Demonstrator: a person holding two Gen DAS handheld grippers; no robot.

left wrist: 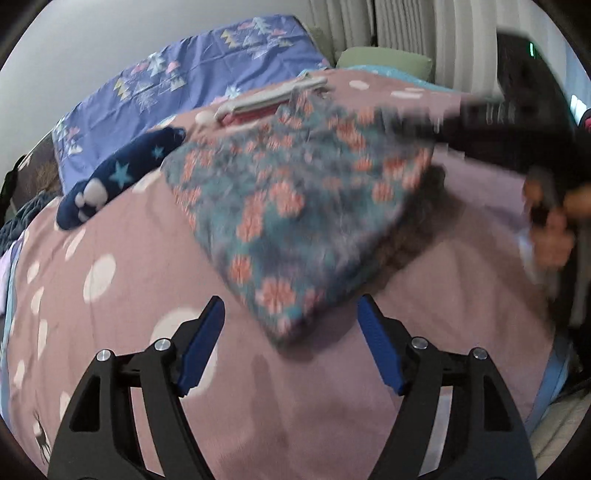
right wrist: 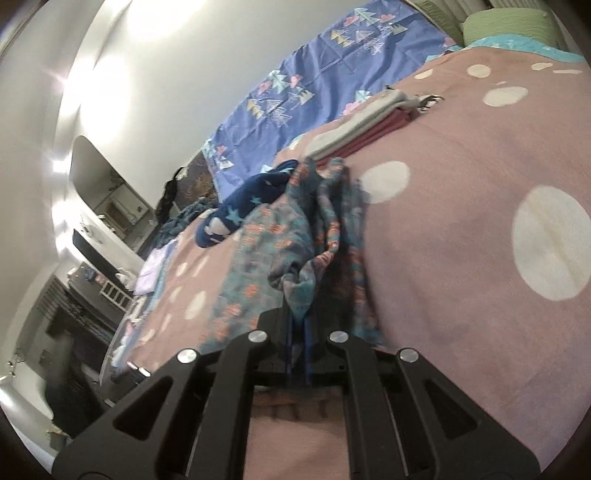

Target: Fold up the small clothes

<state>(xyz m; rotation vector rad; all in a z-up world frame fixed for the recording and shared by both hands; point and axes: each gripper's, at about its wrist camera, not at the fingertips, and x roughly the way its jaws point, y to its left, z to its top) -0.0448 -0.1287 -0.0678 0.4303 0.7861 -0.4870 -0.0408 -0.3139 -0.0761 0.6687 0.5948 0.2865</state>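
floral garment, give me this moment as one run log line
step: folding | right claw: shut on floral garment, lifting an edge | left claw: open, empty | surface: pink dotted blanket

I am in a home bedroom. A pink polka-dot duvet (left wrist: pixel 258 387) covers the bed before me, with a purple tree-print sheet (left wrist: pixel 192 81) and pale curtains (left wrist: pixel 399 26) behind.

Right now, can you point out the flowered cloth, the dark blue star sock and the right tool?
flowered cloth (left wrist: pixel 295 206): left wrist view, middle of the spread fabric.
dark blue star sock (left wrist: pixel 118 173): left wrist view, on its star-patterned middle.
right tool (right wrist: pixel 298 317): right wrist view, between the fingertips shut on the cloth.
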